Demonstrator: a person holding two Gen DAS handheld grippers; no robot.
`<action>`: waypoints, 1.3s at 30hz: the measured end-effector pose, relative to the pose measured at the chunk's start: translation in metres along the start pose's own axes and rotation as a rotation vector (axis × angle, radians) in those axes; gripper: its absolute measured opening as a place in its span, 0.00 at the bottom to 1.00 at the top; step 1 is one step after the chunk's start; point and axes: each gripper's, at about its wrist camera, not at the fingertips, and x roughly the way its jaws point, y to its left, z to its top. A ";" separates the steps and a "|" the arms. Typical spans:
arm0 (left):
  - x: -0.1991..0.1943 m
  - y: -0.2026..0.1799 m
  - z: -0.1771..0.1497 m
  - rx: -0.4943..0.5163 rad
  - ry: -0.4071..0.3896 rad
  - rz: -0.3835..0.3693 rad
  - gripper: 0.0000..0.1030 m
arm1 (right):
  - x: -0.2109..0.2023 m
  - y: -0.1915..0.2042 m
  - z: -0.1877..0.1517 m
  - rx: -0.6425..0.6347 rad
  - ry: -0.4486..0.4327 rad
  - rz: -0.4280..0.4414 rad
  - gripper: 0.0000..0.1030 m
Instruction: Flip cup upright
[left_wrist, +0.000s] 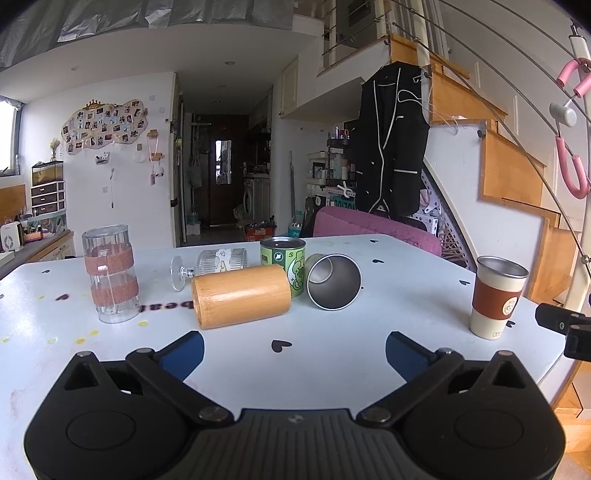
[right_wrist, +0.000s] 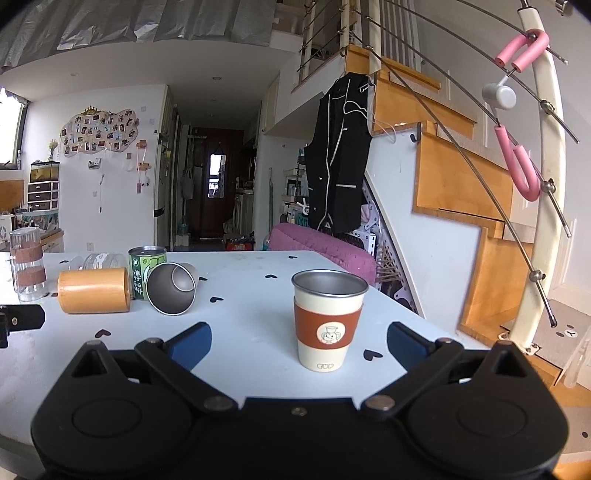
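Observation:
A steel cup (left_wrist: 333, 281) lies on its side on the white table, mouth toward me; it also shows in the right wrist view (right_wrist: 171, 288). A bamboo cup (left_wrist: 242, 295) (right_wrist: 94, 290) lies on its side next to it. A stemmed glass (left_wrist: 210, 266) lies on its side behind. A white cup with a brown sleeve (right_wrist: 327, 319) (left_wrist: 496, 297) stands upright. My left gripper (left_wrist: 294, 352) is open and empty, short of the bamboo cup. My right gripper (right_wrist: 299, 345) is open, the sleeved cup just ahead between its fingers, untouched.
A green tin (left_wrist: 283, 264) stands behind the lying cups. A clear glass with two brown bands (left_wrist: 110, 273) stands mouth down at the left. The table (left_wrist: 406, 295) edge runs at the right, with a pink chair (right_wrist: 321, 245) and a wooden staircase (right_wrist: 461, 184) beyond.

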 end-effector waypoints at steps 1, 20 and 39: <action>0.000 0.000 0.000 0.001 0.001 0.000 1.00 | 0.000 0.000 0.000 0.000 0.001 0.000 0.99; -0.001 -0.001 -0.001 0.007 0.000 -0.001 1.00 | 0.002 -0.002 -0.001 0.003 0.013 -0.004 1.00; 0.000 -0.003 -0.001 0.006 0.003 -0.002 1.00 | 0.003 -0.002 -0.001 0.007 0.022 -0.007 1.00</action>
